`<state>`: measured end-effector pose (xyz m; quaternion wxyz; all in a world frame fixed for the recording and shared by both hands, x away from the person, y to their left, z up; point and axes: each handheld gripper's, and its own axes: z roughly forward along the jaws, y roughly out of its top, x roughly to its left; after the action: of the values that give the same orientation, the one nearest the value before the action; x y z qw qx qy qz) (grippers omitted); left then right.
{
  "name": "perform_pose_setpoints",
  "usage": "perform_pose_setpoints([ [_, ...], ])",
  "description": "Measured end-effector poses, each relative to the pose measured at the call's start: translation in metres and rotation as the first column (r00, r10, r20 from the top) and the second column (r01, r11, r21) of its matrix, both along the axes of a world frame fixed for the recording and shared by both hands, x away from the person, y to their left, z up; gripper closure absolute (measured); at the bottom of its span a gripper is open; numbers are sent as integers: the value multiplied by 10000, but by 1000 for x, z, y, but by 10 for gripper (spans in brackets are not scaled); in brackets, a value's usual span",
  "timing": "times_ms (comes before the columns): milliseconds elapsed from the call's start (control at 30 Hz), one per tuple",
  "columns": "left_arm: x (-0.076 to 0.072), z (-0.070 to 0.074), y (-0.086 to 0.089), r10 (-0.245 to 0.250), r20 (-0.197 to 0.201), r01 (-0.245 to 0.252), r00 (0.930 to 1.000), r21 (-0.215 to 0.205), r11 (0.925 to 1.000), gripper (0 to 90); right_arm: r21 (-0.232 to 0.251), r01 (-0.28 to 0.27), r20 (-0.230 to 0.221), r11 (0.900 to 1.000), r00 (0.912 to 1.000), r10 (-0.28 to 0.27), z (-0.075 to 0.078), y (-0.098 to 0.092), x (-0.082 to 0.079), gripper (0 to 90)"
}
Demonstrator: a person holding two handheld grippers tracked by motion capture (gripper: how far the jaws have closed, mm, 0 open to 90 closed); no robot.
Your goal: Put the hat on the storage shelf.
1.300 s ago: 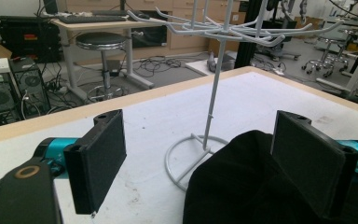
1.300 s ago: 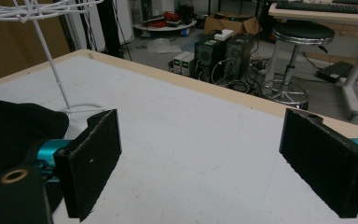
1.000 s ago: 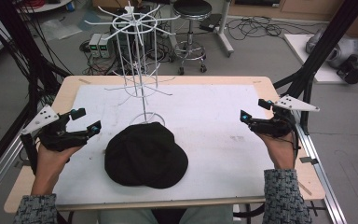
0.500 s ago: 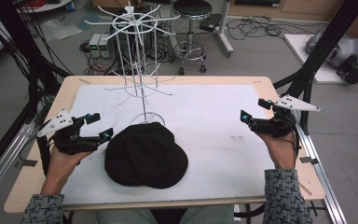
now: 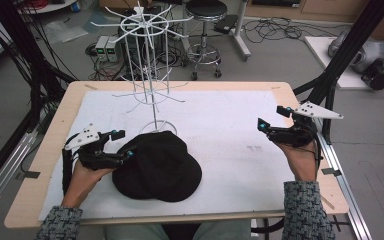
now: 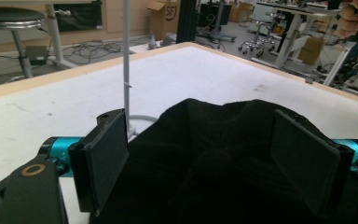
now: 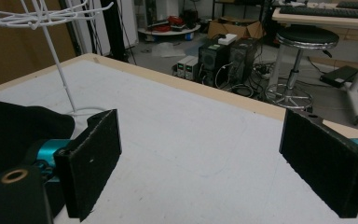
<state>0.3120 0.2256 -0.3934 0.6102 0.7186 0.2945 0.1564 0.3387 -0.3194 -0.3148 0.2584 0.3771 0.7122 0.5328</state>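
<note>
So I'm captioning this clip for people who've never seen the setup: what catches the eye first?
The black hat lying on the white mat at the near middle of the table stands out most, with the open left gripper at its left edge, its jaws either side of the fabric. Just behind the hat rises a tall white wire rack, and the right gripper is open over the table's right side.

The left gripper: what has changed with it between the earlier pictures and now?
The left gripper moved rightward from the table's left edge to the black hat; its open jaws now straddle the hat's near edge, not closed. The right gripper, hat and white wire rack stayed in place.
</note>
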Motion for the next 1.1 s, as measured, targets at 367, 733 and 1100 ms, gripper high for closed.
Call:
perform_pose_setpoints([
  [367,9,-14,-13,-381,-401,390,9985,214,9990,225,-121,-83,-62,9999,9999,83,-1,3,-1,118],
  [733,13,-20,-14,-1158,-931,1213,9889,553,9911,490,-105,75,-47,9999,10000,-76,0,-2,-7,118],
  [1100,10,-9,-11,-1733,-788,1788,9817,683,9815,696,-18,133,27,9999,9999,-133,2,-6,-11,118],
])
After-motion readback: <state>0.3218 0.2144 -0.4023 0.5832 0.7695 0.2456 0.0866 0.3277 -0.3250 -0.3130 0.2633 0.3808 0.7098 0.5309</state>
